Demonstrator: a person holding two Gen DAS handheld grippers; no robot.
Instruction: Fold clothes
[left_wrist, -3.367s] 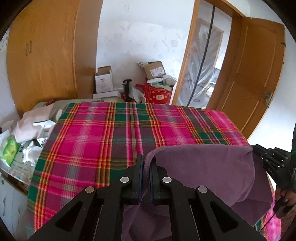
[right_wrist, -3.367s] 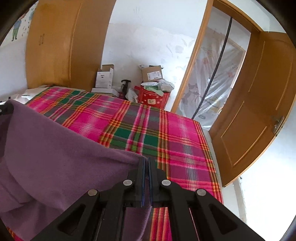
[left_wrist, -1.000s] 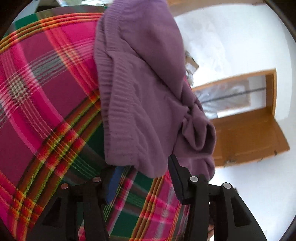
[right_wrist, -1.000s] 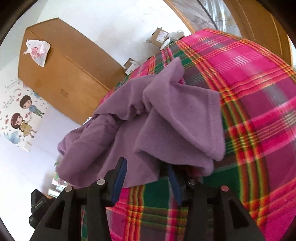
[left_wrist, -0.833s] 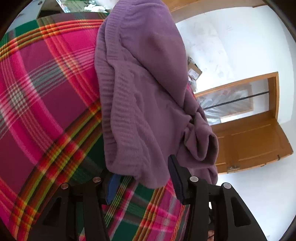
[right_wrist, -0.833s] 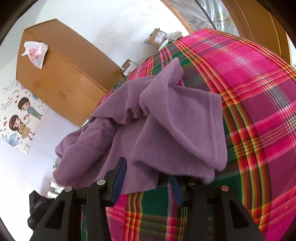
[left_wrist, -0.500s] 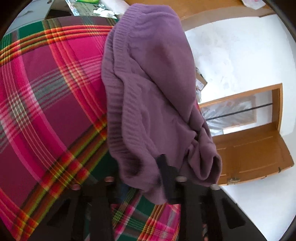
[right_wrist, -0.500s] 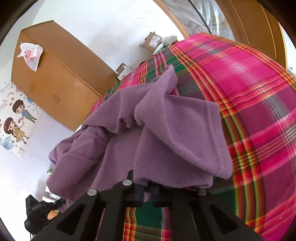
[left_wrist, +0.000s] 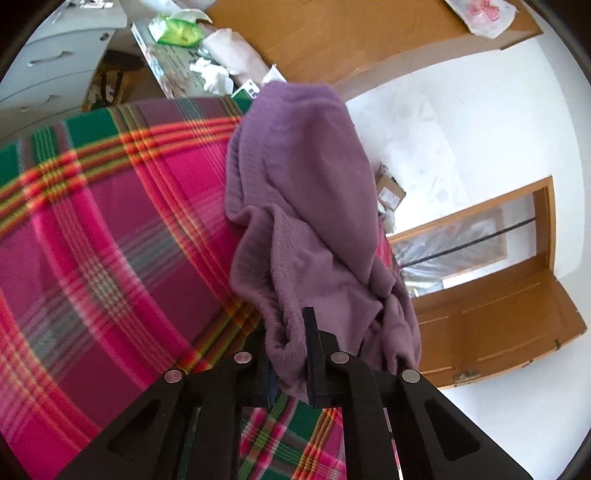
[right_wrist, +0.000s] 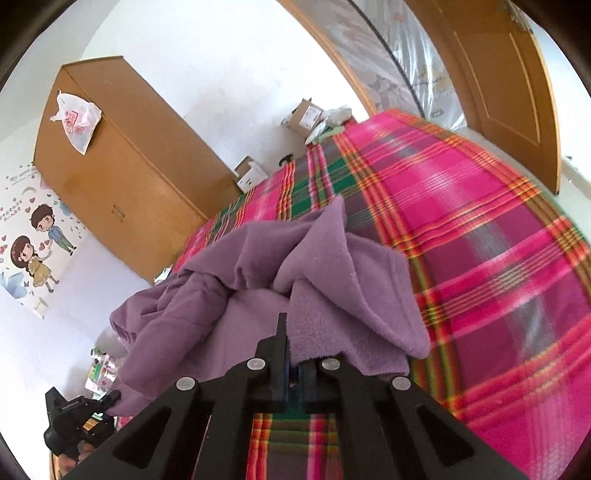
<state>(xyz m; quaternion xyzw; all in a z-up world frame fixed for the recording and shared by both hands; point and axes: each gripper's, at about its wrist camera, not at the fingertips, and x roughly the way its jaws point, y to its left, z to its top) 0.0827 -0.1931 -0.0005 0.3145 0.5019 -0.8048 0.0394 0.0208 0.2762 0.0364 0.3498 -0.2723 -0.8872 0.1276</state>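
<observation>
A purple fleece garment (left_wrist: 303, 206) lies bunched on the plaid bed cover (left_wrist: 110, 240). In the left wrist view my left gripper (left_wrist: 291, 332) has the garment's near hem between its jaws, which are still closing; the cloth drapes over the left finger and hides it. In the right wrist view the same garment (right_wrist: 258, 295) rises in folds from my right gripper (right_wrist: 290, 332), which is shut on its near edge just above the cover (right_wrist: 480, 240). The left gripper (right_wrist: 70, 417) also shows at the lower left of that view, at the garment's other end.
A wooden wardrobe (right_wrist: 122, 177) stands past the bed's far end. An open wooden door (left_wrist: 498, 328) is beside the bed. Cardboard boxes (right_wrist: 306, 114) sit on the floor by the wall. A cluttered side table (left_wrist: 192, 55) and white drawers (left_wrist: 48, 48) flank the bed.
Both grippers went from open around the garment's near edge to closed on it. Both have risen slightly and tilted up, lifting the hem off the cover.
</observation>
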